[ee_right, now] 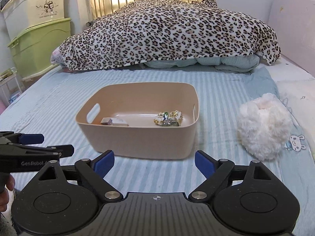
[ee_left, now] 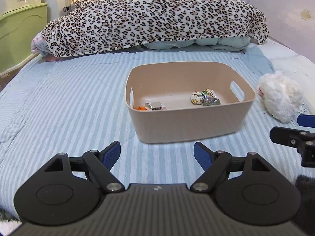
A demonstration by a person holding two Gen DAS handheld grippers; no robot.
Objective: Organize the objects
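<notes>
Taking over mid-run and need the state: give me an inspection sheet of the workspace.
Surface: bed with a blue striped sheet.
Job's things: beige bin on the sheet, holding a small box, wrapped snack packets and something orange; white fluffy toy outside, on the bin's right.
Clutter: leopard blanket heaped over bedding behind the bin.
Grippers: left gripper and right gripper both open, empty, short of the bin.
Cables: nothing seen.
Surroundings: stacked storage boxes on the left, window bars behind, pink headboard at right.

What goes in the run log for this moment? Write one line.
left gripper: open, empty | right gripper: open, empty | bin: holds small items | white plush: on bed, outside bin
</notes>
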